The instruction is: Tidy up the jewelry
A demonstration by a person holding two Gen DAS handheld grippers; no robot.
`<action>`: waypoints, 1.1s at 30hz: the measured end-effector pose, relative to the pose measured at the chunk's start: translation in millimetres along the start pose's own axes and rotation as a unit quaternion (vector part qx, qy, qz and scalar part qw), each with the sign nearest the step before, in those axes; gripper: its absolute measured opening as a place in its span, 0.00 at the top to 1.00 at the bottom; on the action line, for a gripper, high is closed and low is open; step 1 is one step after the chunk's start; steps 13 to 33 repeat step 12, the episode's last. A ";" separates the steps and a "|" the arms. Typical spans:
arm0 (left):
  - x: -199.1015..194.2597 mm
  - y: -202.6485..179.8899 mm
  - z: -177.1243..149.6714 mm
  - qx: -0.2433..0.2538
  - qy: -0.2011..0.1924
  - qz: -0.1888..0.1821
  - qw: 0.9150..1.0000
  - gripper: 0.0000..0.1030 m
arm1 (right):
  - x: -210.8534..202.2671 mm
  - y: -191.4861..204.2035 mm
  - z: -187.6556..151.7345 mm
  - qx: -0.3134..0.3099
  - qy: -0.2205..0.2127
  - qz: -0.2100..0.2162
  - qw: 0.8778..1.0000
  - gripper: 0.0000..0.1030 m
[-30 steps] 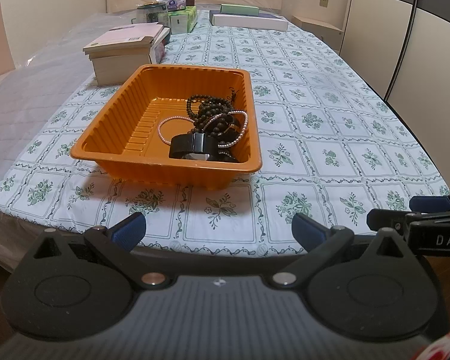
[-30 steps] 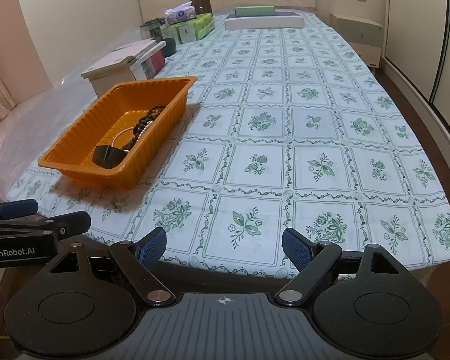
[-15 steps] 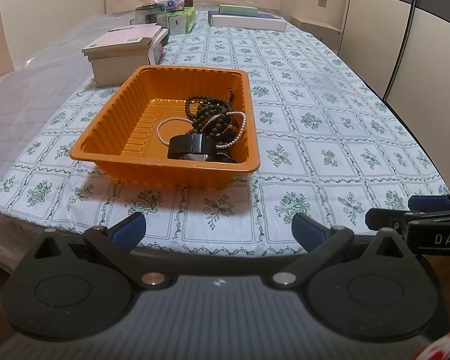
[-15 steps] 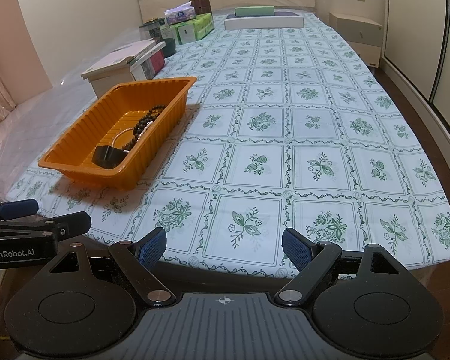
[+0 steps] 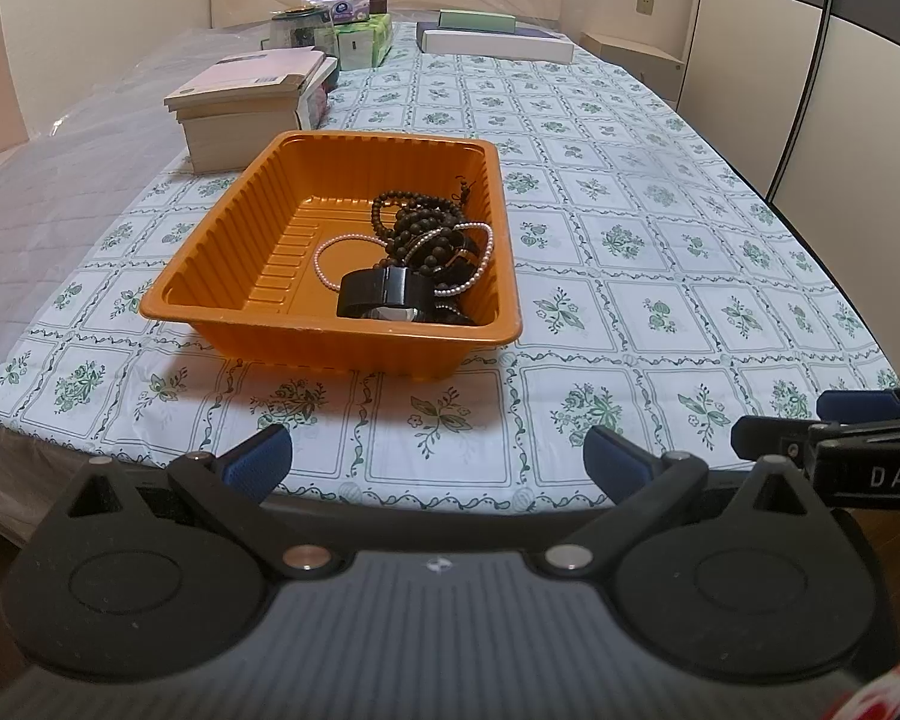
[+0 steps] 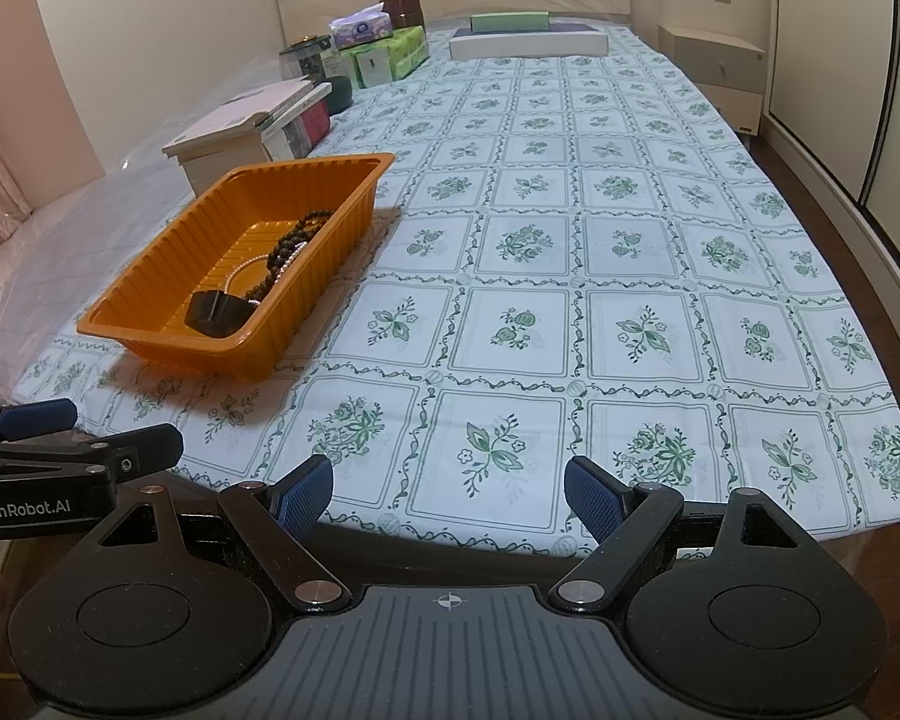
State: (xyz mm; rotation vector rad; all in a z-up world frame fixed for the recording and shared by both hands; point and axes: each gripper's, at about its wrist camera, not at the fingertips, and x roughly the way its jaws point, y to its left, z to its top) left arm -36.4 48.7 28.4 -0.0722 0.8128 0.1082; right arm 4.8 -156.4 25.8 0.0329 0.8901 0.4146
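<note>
An orange plastic tray point(image 5: 210, 276) stands on the floral tablecloth near the front left; it also shows in the right wrist view point(image 6: 150, 276). In it lie dark wooden bead strings point(image 5: 426, 228), a pearl strand point(image 5: 330, 246) and a black bangle point(image 5: 384, 294), tangled at the tray's near right corner. My left gripper point(image 5: 438, 462) is open and empty, at the table's front edge in front of the tray. My right gripper point(image 6: 450, 489) is open and empty, at the front edge to the right of the tray.
A stack of books on a pale box point(image 5: 252, 102) stands behind the tray. Tissue packs and a jar point(image 5: 342, 30) and flat boxes point(image 5: 498, 42) sit at the far end. Wardrobe doors point(image 5: 810, 90) run along the right. The tablecloth point(image 6: 570, 240) stretches right of the tray.
The left wrist view has shifted very slightly toward the tray. Neither gripper has changed its opening.
</note>
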 end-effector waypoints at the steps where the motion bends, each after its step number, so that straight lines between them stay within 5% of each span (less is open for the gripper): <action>1: 0.2 0.1 -0.1 0.000 0.000 0.000 1.000 0.00 | 0.1 0.0 -0.1 0.000 0.000 0.000 1.000 0.18; 33: -1.1 0.2 -1.4 0.001 -0.006 -0.001 1.000 0.00 | 0.1 -0.1 0.0 0.000 0.000 0.000 1.000 0.18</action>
